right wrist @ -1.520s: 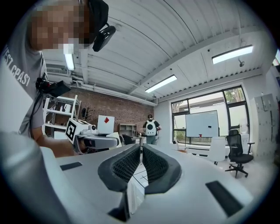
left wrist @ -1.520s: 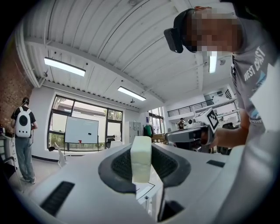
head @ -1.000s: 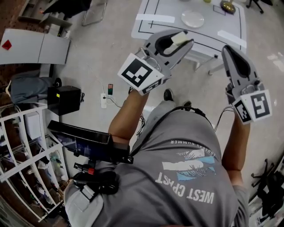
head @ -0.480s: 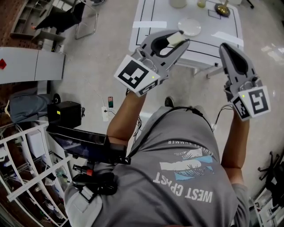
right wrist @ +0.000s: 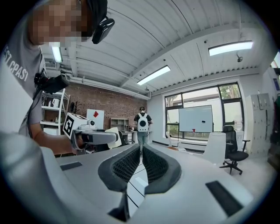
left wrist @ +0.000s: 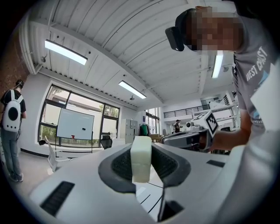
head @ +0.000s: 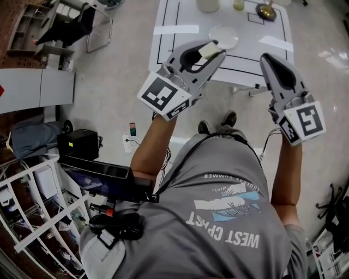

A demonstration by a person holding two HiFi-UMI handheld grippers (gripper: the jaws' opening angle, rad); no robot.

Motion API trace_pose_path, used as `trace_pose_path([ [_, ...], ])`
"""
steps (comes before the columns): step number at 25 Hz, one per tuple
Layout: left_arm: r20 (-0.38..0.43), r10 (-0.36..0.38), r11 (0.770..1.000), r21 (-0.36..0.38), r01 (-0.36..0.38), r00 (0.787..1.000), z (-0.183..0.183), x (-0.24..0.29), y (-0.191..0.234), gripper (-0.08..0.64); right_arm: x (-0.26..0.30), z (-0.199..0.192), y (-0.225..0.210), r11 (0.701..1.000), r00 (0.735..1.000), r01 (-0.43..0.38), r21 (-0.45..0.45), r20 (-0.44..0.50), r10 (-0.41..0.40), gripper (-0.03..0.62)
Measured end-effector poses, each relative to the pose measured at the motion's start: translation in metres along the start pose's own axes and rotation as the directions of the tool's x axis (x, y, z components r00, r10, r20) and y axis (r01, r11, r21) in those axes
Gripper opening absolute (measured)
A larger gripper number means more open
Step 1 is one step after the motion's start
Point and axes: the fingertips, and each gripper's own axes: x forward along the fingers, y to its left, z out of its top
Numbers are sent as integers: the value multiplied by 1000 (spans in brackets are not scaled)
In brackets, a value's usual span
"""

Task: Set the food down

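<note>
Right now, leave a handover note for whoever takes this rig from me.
Left gripper: shut on the pale food block, held up off any surface.
Right gripper: jaws together, nothing between them.
White table is just ahead of the person, with an empty plate near its front edge.
Done: food is gripped and brought up to the table.
Left: lower it, probably onto the plate, and open the left jaws.

We see a white worktop (head: 191, 16) at twelve o'clock; on it a white plate (head: 223, 37) toward six, a pale cup (head: 208, 4) and a brass-coloured thing (head: 266, 11) toward one.
</note>
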Motion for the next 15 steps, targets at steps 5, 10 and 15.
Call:
trace_pose_path([
  [5, -6, 28, 1000, 11, -27, 1000, 2, 35, 11, 101, 9, -4, -33, 999, 999, -36, 3, -4, 36, 10],
  [10, -15, 53, 998, 20, -53, 998, -2, 61, 22, 101, 21, -8, -60, 997, 997, -75, 6, -8, 75, 11],
  [15, -35, 79, 997, 14, -79, 996, -9, 72, 35, 101, 35, -13, -73, 995, 994, -103, 18, -19, 103, 10],
])
